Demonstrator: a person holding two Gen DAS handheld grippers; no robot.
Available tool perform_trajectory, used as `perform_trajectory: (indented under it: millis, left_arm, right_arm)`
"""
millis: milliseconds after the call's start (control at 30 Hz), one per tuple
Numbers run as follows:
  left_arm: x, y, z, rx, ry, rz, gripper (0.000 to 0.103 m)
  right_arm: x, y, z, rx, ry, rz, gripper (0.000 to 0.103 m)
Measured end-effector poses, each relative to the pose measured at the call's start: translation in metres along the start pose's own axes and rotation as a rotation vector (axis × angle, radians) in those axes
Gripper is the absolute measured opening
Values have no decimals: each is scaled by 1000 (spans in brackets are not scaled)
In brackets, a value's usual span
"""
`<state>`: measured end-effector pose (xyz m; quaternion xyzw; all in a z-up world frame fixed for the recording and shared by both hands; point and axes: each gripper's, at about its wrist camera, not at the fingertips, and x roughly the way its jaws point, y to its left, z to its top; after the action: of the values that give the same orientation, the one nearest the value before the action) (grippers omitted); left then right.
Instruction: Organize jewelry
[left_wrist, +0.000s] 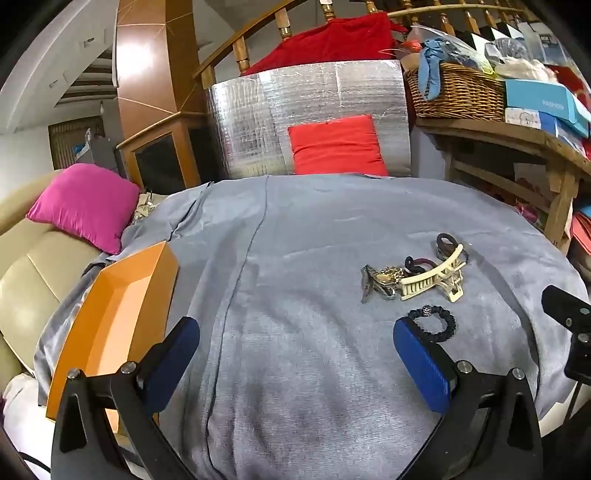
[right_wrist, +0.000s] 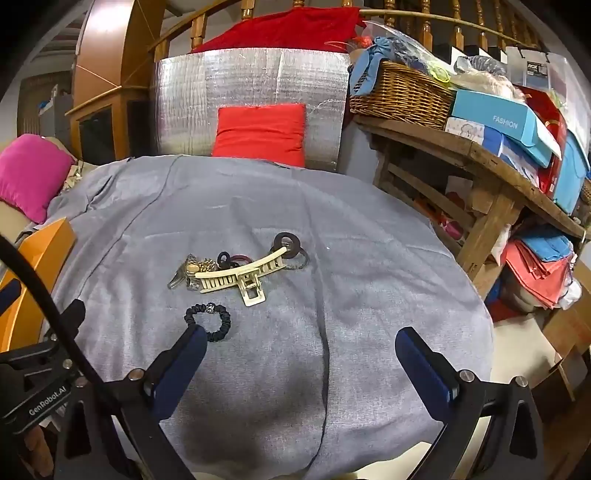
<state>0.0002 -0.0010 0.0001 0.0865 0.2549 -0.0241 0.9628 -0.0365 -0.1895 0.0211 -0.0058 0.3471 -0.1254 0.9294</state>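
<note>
A pile of jewelry and hair things lies on the grey cloth (left_wrist: 295, 240): a cream claw clip (left_wrist: 432, 278), gold and silver pieces (left_wrist: 380, 278), dark hair ties (left_wrist: 445, 242). A black scrunchie (left_wrist: 436, 323) lies apart, nearer me. An open orange box (left_wrist: 114, 314) sits at the cloth's left edge. My left gripper (left_wrist: 295, 354) is open and empty, its right pad beside the scrunchie. In the right wrist view the clip (right_wrist: 240, 275) and the scrunchie (right_wrist: 208, 319) show ahead left; my right gripper (right_wrist: 301, 363) is open and empty, its left finger touching or just short of the scrunchie.
A pink cushion (left_wrist: 86, 205) lies on a beige sofa at left. A red cushion (left_wrist: 336, 144) leans on a silver foil panel (left_wrist: 258, 122) behind the cloth. A wooden shelf (right_wrist: 480, 155) with a wicker basket (right_wrist: 399, 96) and boxes stands at right.
</note>
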Motion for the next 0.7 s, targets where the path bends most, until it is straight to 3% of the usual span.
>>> perform_trajectory:
  millis: [700]
  left_arm:
    - [9,-8,1,-27,38,-17,103]
  right_arm:
    - [12,-1,-3,8,31,13,103]
